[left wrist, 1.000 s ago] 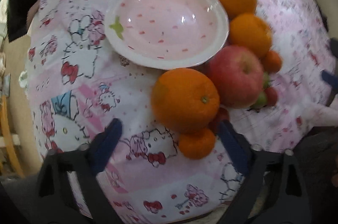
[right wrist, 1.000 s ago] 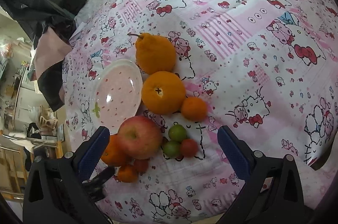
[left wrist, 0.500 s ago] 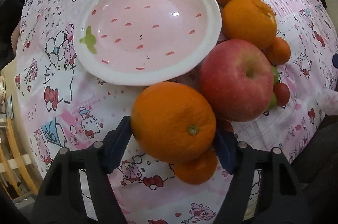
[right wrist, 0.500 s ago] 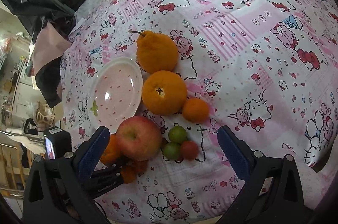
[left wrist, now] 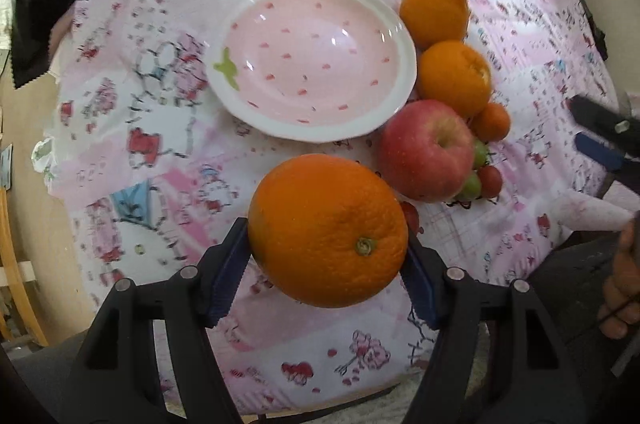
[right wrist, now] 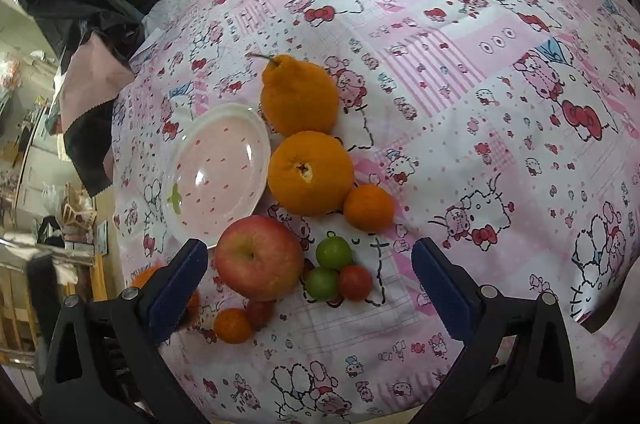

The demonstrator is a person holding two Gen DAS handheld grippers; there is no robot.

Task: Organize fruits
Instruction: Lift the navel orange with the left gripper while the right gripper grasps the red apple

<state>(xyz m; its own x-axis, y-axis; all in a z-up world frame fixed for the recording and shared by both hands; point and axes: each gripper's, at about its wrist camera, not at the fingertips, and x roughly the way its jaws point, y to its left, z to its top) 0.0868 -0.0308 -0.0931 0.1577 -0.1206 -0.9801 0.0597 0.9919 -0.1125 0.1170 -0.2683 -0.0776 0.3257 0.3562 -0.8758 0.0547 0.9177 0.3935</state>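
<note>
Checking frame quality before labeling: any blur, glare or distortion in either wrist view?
Left wrist view: tablecloth print smeared by motion blur, while the orange in the left gripper stays sharp; small glare spots on the plate. Right wrist view: sharp, with one highlight on the plate. Both views: strong fisheye curvature, dark corners.

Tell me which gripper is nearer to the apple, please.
Right. The right gripper is open with the apple just ahead between its fingers; the left gripper holds the orange beside it.
</note>
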